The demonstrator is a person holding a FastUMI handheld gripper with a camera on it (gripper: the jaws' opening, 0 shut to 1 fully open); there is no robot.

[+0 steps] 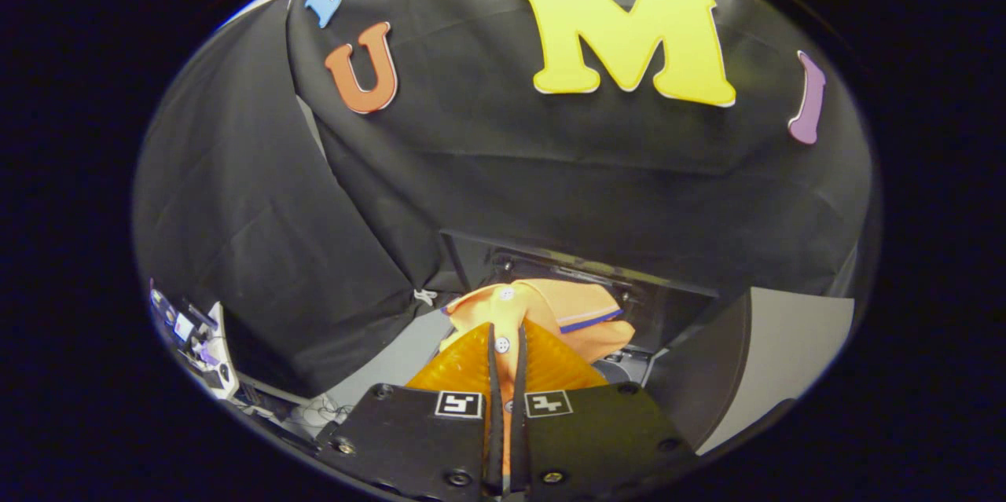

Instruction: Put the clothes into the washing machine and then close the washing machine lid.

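Observation:
My gripper (pixel 504 337) is shut on an orange shirt (pixel 550 309) with white buttons and a collar edged in blue. Both fingers pinch the buttoned placket, and the fabric bunches just ahead of the fingertips. The collar spreads to the right beyond them. Behind and below the shirt lies the dark washing machine (pixel 668 305), with its raised lid (pixel 581 258) standing up at the back. The drum opening is mostly hidden by the shirt and the fingers.
A grey panel (pixel 794 345) lies to the right of the machine, and a pale grey surface (pixel 385 364) to its left. At the far left stands a cluttered spot with small devices and cables (pixel 204 349).

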